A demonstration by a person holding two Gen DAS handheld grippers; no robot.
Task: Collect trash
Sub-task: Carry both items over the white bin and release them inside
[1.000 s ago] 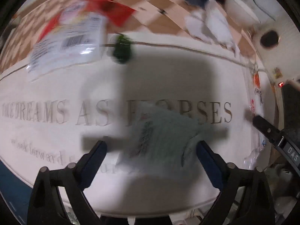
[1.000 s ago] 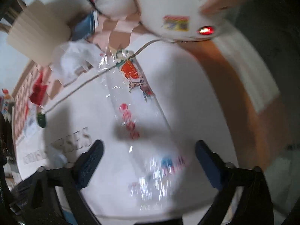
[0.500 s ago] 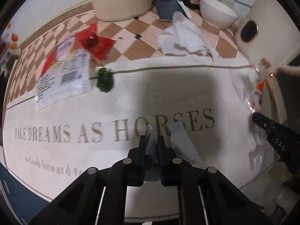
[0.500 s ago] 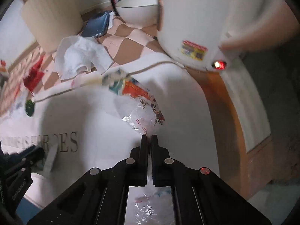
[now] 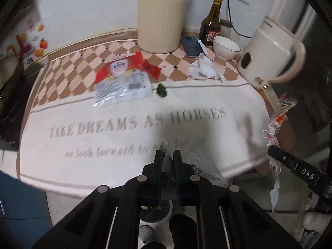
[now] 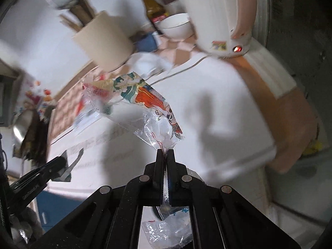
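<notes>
The left tool [image 5: 168, 155] pinches a grey wrapper [image 5: 199, 166]; the right tool [image 6: 165, 154] clamps a printed clear wrapper [image 6: 145, 101] extending toward 11 o'clock.

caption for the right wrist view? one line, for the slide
Right gripper shut on a clear printed wrapper, lifted above the white mat, kettle behind.

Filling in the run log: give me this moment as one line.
left gripper: shut on grey packet | right gripper: shut on clear printed wrapper | left on mat: white-red bag
</notes>
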